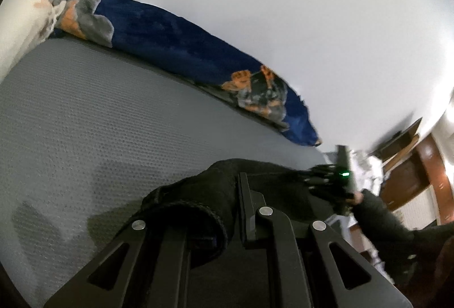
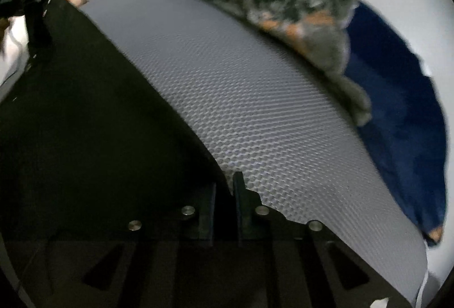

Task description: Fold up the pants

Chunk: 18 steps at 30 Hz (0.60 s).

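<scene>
While both claws pinch black pants (image 2: pixel 85 115), dark cloth stretches lengthwise between left claw (image 1: pixel 227 194) and right claw (image 2: pixel 224 194).

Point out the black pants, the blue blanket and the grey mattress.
black pants (image 1: pixel 198 194): left wrist view, on the bunched cloth at the fingers.
blue blanket (image 1: pixel 176 38): left wrist view, on its plain blue middle.
grey mattress (image 2: pixel 241 109): right wrist view, on the bare textured surface.
</scene>
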Each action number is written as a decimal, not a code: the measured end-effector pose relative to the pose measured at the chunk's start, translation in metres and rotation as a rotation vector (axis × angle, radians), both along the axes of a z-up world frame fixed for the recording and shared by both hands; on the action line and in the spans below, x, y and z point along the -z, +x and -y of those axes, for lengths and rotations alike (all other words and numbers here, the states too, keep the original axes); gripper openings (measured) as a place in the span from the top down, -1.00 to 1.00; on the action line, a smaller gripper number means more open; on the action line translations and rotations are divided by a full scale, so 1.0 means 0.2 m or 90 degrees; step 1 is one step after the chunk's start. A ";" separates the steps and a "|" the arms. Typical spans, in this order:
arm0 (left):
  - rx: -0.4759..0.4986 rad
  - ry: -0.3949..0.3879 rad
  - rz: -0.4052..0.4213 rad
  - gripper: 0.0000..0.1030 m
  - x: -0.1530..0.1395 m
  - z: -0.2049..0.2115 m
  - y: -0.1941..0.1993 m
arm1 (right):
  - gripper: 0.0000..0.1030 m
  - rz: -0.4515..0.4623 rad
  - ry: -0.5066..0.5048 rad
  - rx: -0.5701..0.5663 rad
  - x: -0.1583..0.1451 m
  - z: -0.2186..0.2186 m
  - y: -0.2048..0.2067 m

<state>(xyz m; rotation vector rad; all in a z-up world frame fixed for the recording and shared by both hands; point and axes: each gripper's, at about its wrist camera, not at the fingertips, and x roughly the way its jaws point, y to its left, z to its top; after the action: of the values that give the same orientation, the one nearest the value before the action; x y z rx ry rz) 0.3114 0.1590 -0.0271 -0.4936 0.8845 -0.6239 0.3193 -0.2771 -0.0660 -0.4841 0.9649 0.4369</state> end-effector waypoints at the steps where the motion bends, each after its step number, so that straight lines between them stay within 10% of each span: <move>1: 0.000 0.004 0.001 0.79 0.01 -0.01 0.00 | 0.86 0.016 -0.008 0.016 -0.02 -0.01 -0.03; 11: 0.062 0.045 0.037 0.78 -0.10 -0.05 -0.16 | 0.87 0.144 -0.046 0.100 -0.30 -0.07 -0.46; 18: 0.112 0.062 0.042 0.75 -0.10 -0.10 -0.45 | 0.87 0.133 -0.025 0.143 -0.34 -0.10 -0.84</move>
<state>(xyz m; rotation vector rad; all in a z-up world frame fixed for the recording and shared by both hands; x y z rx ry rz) 0.2220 0.1787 -0.0064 -0.3075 0.8967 -0.7489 0.1514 -0.2578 0.0027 -0.4421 0.8151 0.1607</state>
